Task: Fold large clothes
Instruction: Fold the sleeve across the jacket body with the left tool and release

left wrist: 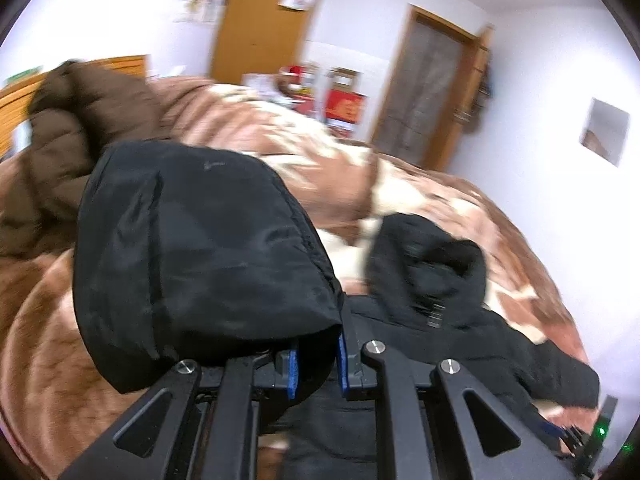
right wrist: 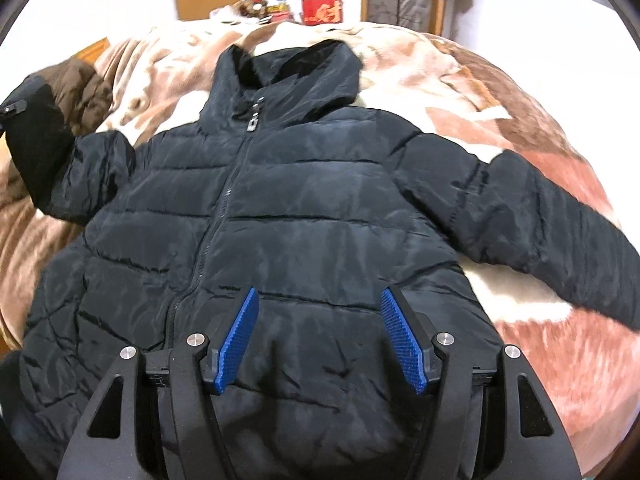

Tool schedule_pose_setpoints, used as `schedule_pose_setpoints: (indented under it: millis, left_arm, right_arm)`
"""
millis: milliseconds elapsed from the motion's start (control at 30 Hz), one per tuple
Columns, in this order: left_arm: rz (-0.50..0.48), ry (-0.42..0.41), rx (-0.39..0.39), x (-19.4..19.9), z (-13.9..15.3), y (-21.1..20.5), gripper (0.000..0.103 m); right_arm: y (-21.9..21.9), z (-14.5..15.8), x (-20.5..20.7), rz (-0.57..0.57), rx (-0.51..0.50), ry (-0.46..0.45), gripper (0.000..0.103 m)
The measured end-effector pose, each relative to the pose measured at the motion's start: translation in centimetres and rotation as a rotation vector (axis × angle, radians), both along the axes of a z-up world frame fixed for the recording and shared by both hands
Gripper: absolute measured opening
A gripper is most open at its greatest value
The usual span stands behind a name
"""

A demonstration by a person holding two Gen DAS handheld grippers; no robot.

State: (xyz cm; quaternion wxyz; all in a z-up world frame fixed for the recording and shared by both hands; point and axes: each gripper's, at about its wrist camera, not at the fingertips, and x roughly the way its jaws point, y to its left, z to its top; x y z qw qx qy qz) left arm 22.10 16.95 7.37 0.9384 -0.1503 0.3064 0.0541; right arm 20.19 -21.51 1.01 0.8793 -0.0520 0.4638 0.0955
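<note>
Jacket (right wrist: 280,216): black puffer, zipped, spread front-up on bed (right wrist: 520,128), mid-frame in right wrist view. Sleeve (left wrist: 192,248) at left of left wrist view, lifted, cuff pinched in closed left tongs (left wrist: 316,364). Brown coat (left wrist: 68,128) upper left. Right tongs (right wrist: 320,340) wide apart, empty, over hem.

Bed blanket (right wrist: 500,92) (brown and cream) — black puffer jacket (right wrist: 300,200) spread flat, brown coat (right wrist: 86,84) beside
</note>
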Motion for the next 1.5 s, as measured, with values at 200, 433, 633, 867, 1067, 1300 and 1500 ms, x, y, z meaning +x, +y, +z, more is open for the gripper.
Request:
schedule_pose_setpoints:
  millis: [200,433,633,867,1067,1300,1500]
  left_arm:
    - [-0.196,0.04,-0.04,4.2,-2.4,-8.4,0.015]
    - [-0.394,0.166,-0.113,8.7,-9.5,-17.6,0.017]
    - [-0.471,0.276,-0.191,10.1,-14.0,-21.8,0.062]
    - [-0.55,0.181,-0.265,8.0,-10.3,-21.7,0.078]
    - [-0.471,0.123,-0.22,7.1,-7.5,-16.1,0.079]
    - [-0.23,0.201,-0.043,9.8,-11.7,-8.6,0.078]
    - [-0.116,0.349,-0.096,10.6,-18.4,-4.1,0.076]
  right_arm:
    - [-2.6,-0.5,-0.3,-0.042,0.031,0.039,0.064]
    - [-5.1,-1.5,-0.8,-0.093,0.039,0.059,0.064]
    - [-6.4,-1.4,-0.5,-0.12,0.052,0.048,0.064]
    - [-5.8,0.4,0.2,-0.138,0.105,-0.003,0.064]
    - [-3.0,0.9,2.4,-0.097,0.126,-0.026,0.064]
    - [0.3,-2.8,6.4,-0.052,0.119,0.065,0.063]
    - [0.6,-7.1,12.9,-0.074,0.026,0.123,0.058]
